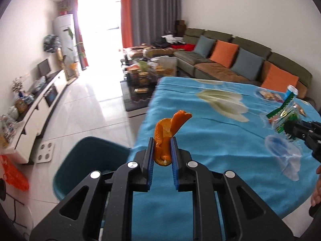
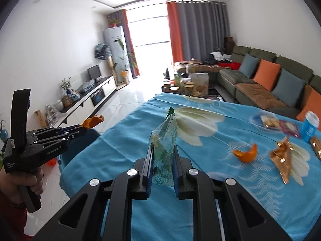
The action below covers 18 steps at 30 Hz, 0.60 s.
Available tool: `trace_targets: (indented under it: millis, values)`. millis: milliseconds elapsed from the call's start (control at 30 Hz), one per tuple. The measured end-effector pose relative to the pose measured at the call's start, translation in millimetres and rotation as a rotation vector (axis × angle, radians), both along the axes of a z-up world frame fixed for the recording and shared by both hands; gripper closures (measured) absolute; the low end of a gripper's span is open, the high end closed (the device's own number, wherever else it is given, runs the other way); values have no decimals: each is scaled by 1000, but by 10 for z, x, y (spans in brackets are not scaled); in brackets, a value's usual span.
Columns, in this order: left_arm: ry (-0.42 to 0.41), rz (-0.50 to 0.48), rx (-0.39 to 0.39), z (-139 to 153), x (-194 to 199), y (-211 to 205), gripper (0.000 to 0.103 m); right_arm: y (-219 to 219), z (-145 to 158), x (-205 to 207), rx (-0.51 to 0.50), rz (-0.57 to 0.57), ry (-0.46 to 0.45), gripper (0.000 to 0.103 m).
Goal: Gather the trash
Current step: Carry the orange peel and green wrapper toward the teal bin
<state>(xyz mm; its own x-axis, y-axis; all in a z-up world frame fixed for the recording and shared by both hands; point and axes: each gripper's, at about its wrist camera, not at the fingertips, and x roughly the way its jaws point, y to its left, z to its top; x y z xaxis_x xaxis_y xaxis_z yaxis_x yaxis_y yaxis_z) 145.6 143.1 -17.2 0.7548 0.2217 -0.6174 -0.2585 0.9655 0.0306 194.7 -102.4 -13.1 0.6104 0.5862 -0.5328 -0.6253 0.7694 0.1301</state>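
Two claws: both are loaded; the left claw (image 1: 162, 150) is clamped on a curled orange peel (image 1: 168, 132), the right claw (image 2: 162, 160) is pinched on a clear green-printed wrapper (image 2: 164, 140).
Bin: a teal bin (image 1: 88, 160) is seen on the floor at 9 o'clock of the left claw, just off the counter edge.
Risk, peel: only the lower part of the peel is gripped and the curl stands free above the pads; it is judged that a quick tilt could let it slip and land on the floor beside the bin.
Risk, wrapper: the film is thin and slick, so it could be pulled out of the narrow grip or flutter past the rim when released.
Risk, claws: both are carried toward the same bin, so a knock between them at the rim is possible.
Left on counter: a second peel (image 2: 245, 154) at 3 o'clock of the right claw, a gold wrapper (image 2: 281, 160) beyond it, snack packets (image 2: 269, 121) and a blue cup (image 2: 310, 126) at 2 o'clock.
Counter: it is covered by a blue cloth (image 2: 124, 140) with large white flowers, slightly wrinkled.
Room: a green sofa (image 1: 250, 60) with orange and grey cushions at 2 o'clock, a cluttered coffee table (image 1: 144, 70) at 12, grey and orange curtains (image 1: 150, 12) by a bright window, a white TV unit (image 1: 40, 108) at 9 o'clock.
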Motion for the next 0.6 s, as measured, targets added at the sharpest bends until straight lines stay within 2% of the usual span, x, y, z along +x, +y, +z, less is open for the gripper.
trace_targets:
  millis: [333, 600]
  values:
    - [41, 183, 25, -108, -501, 822, 87, 602, 98, -96, -1, 134, -2, 88]
    - [73, 257, 20, -221, -776, 1133, 87, 1237, 111, -133, -20, 263, 13, 88]
